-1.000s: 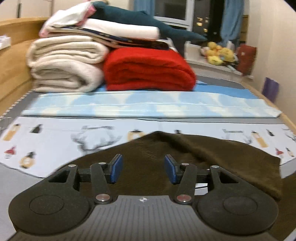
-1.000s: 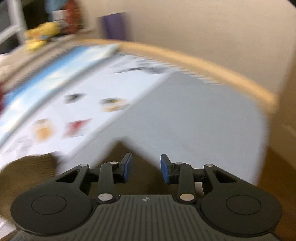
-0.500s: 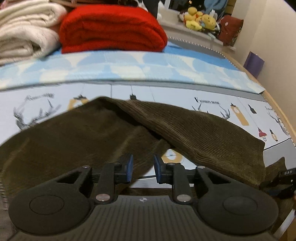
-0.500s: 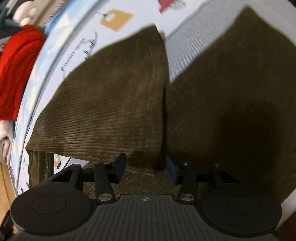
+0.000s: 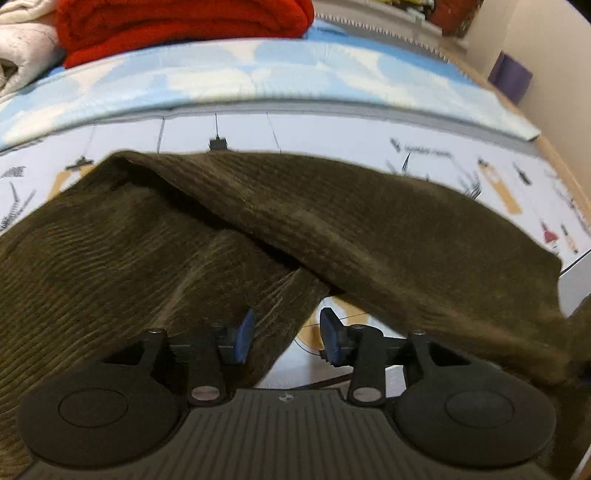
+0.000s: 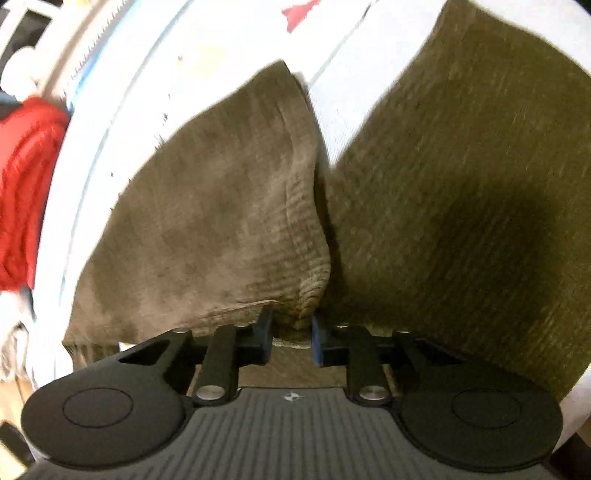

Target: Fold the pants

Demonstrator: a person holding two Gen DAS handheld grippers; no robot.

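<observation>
The right gripper, its jaws just narrowed, pinched a bunched fold of the olive corduroy pants. The left gripper, jaws spread after reopening, straddled a leg's edge without pressing it. The pants lay on the printed sheet, near the red blanket.

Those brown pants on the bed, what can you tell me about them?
The pants are dark olive-brown with fine ribs, like corduroy. They lie loosely on a printed sheet, the two legs crossing in the left view and lying side by side with a narrow gap in the right. The right hand-held gripper, just closing, pinches a bunched hem edge. The left hand-held gripper stands open over one leg's edge, not pressing it.
</observation>
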